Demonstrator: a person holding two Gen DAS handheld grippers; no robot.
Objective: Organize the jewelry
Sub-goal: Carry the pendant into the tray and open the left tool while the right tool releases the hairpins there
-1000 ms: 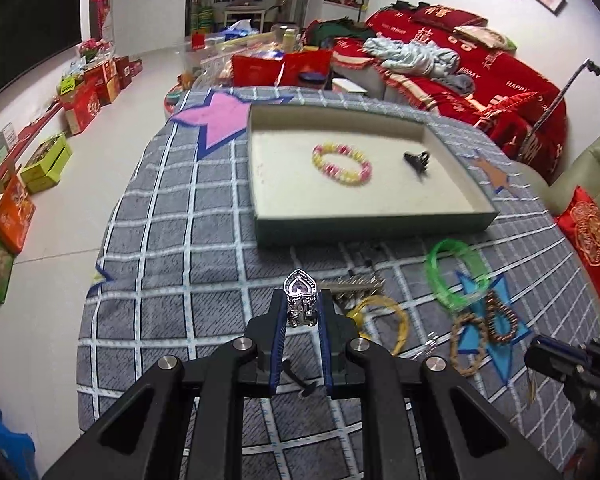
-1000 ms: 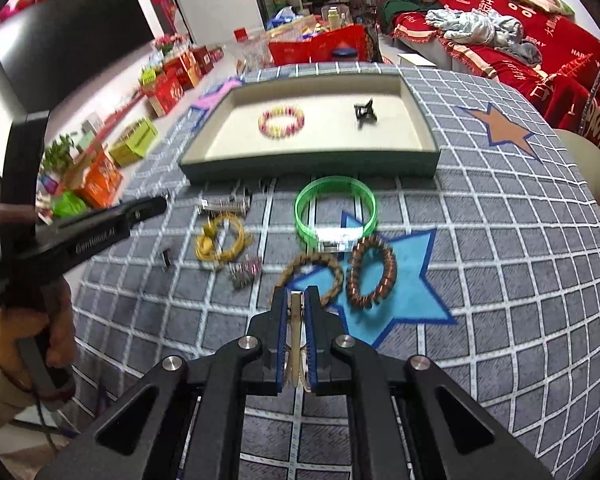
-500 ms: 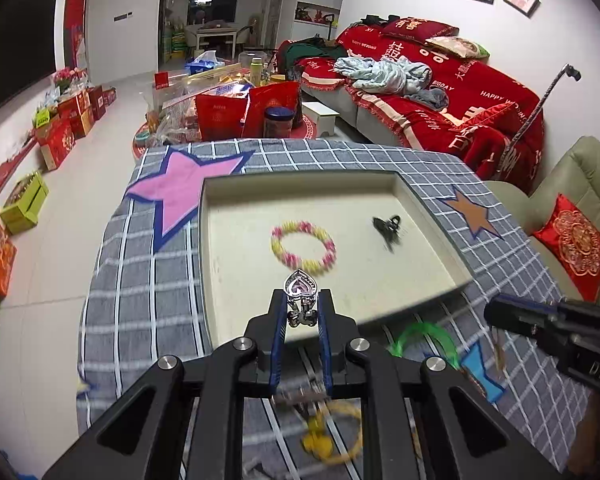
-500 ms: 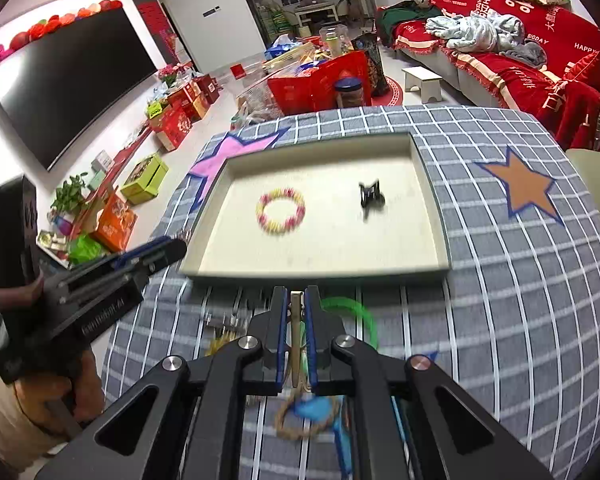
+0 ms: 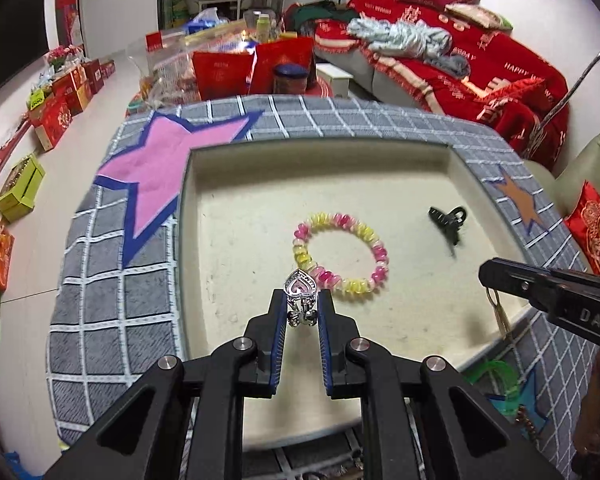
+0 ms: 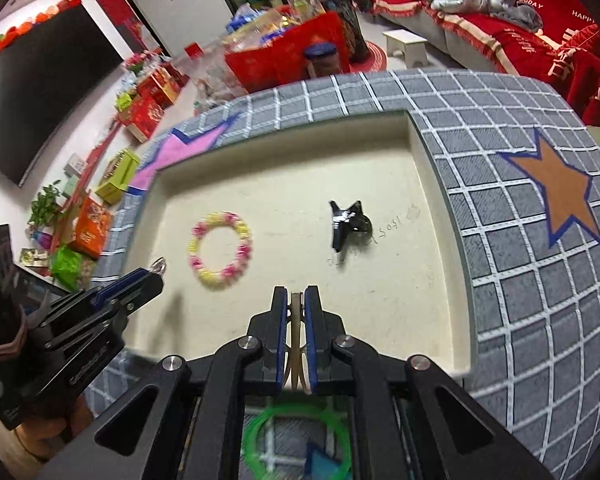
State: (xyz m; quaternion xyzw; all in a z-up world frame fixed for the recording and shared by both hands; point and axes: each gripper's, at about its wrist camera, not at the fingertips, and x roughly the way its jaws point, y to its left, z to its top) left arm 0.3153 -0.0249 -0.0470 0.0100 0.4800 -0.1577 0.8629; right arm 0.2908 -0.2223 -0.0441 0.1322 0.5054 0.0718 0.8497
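My left gripper (image 5: 301, 307) is shut on a silver heart-shaped pendant (image 5: 299, 289) and holds it over the near part of the cream tray (image 5: 236, 248). My right gripper (image 6: 296, 305) is shut on a thin brown braided bracelet (image 6: 296, 336) above the tray's (image 6: 440, 248) near edge. In the tray lie a pink-and-yellow bead bracelet (image 5: 342, 258) (image 6: 220, 256) and a black hair claw (image 5: 448, 222) (image 6: 348, 226). The right gripper shows at the right of the left wrist view (image 5: 500, 276); the left gripper shows at the left of the right wrist view (image 6: 148, 280).
The tray sits on a grey checked cloth (image 6: 520, 280) with pink (image 5: 160, 168) and orange stars (image 6: 556, 192). A green bangle (image 6: 296, 436) lies on the cloth below my right gripper; it also shows in the left wrist view (image 5: 496, 376). Boxes and a red sofa stand beyond.
Both grippers have moved forward from the loose jewelry on the cloth to over the tray, each still holding its piece.
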